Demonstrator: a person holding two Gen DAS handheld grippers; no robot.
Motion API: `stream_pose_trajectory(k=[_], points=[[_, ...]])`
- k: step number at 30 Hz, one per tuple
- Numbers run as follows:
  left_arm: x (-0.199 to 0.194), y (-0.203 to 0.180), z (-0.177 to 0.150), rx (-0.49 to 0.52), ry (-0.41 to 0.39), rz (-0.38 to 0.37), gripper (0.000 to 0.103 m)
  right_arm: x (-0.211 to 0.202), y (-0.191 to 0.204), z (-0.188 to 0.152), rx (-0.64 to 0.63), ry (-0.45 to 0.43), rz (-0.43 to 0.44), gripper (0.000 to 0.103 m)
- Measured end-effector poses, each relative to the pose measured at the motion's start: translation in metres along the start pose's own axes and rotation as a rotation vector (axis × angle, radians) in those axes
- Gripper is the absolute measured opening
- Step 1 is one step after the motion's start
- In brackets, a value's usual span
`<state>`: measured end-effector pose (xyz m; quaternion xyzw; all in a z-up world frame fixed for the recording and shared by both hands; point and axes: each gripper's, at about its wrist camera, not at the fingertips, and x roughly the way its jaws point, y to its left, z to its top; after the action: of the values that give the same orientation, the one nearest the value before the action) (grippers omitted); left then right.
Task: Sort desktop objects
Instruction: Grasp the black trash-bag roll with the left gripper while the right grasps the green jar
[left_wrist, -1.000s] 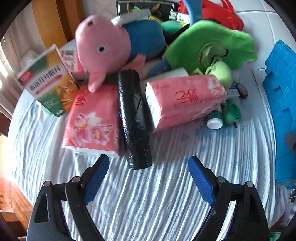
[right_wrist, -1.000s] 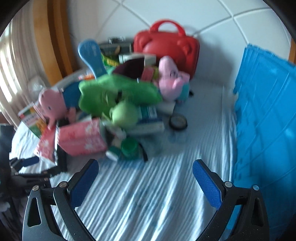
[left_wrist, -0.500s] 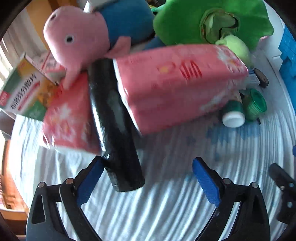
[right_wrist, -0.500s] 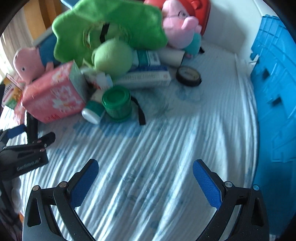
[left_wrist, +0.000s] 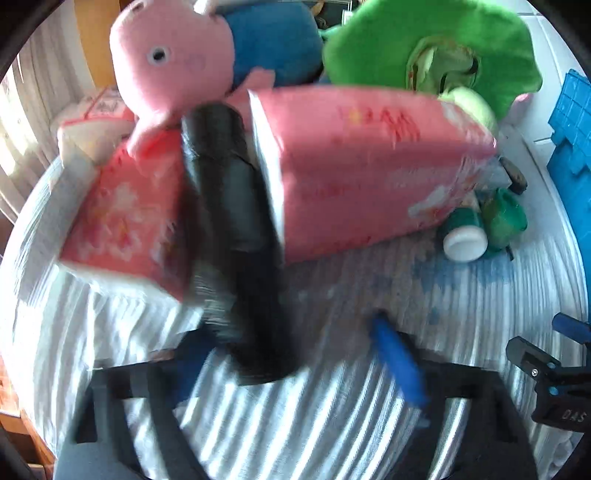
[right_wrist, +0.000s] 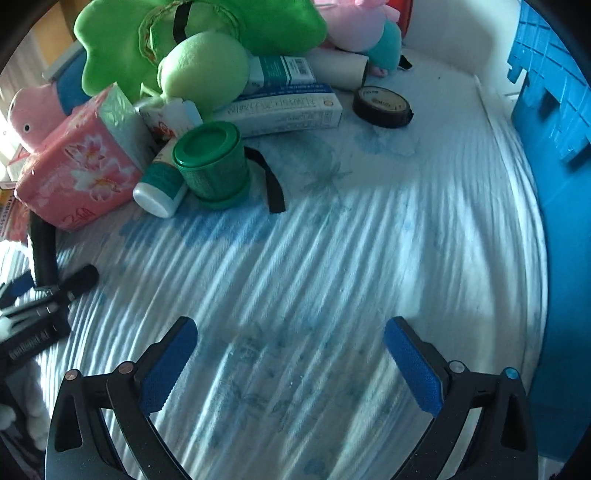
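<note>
Left tool (left_wrist: 295, 354) closing around near end of black bag roll (left_wrist: 229, 229) lying between two pink tissue packs (left_wrist: 362, 166) on the counter (right_wrist: 332, 258): grip squarely, lift without snagging packs; right tool (right_wrist: 291, 362) wide, empty.

The left wrist view looks steeply down along its own tongs (left_wrist: 295, 354), close over a black roll (left_wrist: 232, 236) at the near edge of the pile, and is blurred. The right wrist view looks down just as steeply from further right, over bare striped cloth (right_wrist: 332, 266), the pile in its upper left. Both show the pink tissue pack (left_wrist: 369, 173) (right_wrist: 77, 166) and the green cup (left_wrist: 504, 218) (right_wrist: 210, 162); each also catches the other's tongs at its edge.
</note>
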<state>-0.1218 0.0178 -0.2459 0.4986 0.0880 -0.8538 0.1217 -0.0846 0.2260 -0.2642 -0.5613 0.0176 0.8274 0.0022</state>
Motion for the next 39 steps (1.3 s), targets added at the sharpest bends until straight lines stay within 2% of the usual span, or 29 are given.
stream_pose_trajectory(k=[1, 3, 7, 12, 14, 15, 16, 18, 20, 25, 29, 31, 32, 35, 39], points=[[-0.001, 0.004, 0.003, -0.019, 0.0, -0.013, 0.064, -0.004, -0.002, 0.003, 0.018, -0.022, 0.018, 0.097], [-0.001, 0.012, 0.01, -0.05, -0.006, -0.023, 0.064, -0.013, -0.004, 0.011, 0.042, -0.063, 0.045, 0.059], [-0.009, 0.011, 0.024, -0.029, -0.054, -0.002, 0.064, -0.026, 0.004, 0.037, 0.018, -0.142, 0.103, 0.058], [0.006, 0.014, 0.031, -0.054, -0.005, -0.039, 0.065, -0.02, 0.018, 0.062, -0.021, -0.161, 0.1, 0.058], [0.007, 0.008, 0.03, -0.019, -0.013, -0.015, 0.065, -0.016, 0.024, 0.069, -0.036, -0.162, 0.105, 0.056], [0.007, 0.007, 0.029, -0.008, -0.012, -0.012, 0.062, -0.014, 0.026, 0.071, -0.048, -0.157, 0.098, 0.048], [0.006, 0.007, 0.027, -0.001, -0.012, -0.01, 0.054, -0.01, 0.029, 0.073, -0.056, -0.143, 0.094, 0.043], [0.001, 0.013, 0.022, 0.007, -0.01, -0.022, 0.045, -0.013, 0.029, 0.073, -0.062, -0.149, 0.091, 0.04], [-0.007, 0.023, 0.015, -0.019, -0.004, -0.047, 0.041, -0.019, 0.029, 0.071, -0.064, -0.148, 0.104, 0.04], [-0.046, 0.033, -0.007, 0.012, -0.056, -0.039, 0.035, -0.058, 0.028, 0.056, -0.072, -0.194, 0.133, 0.04], [-0.074, 0.037, -0.024, 0.028, -0.069, -0.059, 0.034, -0.08, 0.034, 0.048, -0.092, -0.201, 0.152, 0.04], [-0.086, 0.054, -0.04, 0.04, -0.056, -0.064, 0.034, -0.081, 0.044, 0.036, -0.105, -0.185, 0.144, 0.04], [-0.084, 0.062, -0.045, 0.051, -0.035, -0.066, 0.034, -0.073, 0.045, 0.035, -0.11, -0.161, 0.139, 0.04], [-0.059, 0.051, -0.037, 0.048, 0.03, -0.077, 0.035, -0.057, 0.044, 0.018, -0.113, -0.084, 0.103, 0.04], [-0.056, 0.049, -0.031, 0.061, 0.047, -0.061, 0.036, -0.043, 0.033, 0.005, -0.098, -0.05, 0.107, 0.04]])
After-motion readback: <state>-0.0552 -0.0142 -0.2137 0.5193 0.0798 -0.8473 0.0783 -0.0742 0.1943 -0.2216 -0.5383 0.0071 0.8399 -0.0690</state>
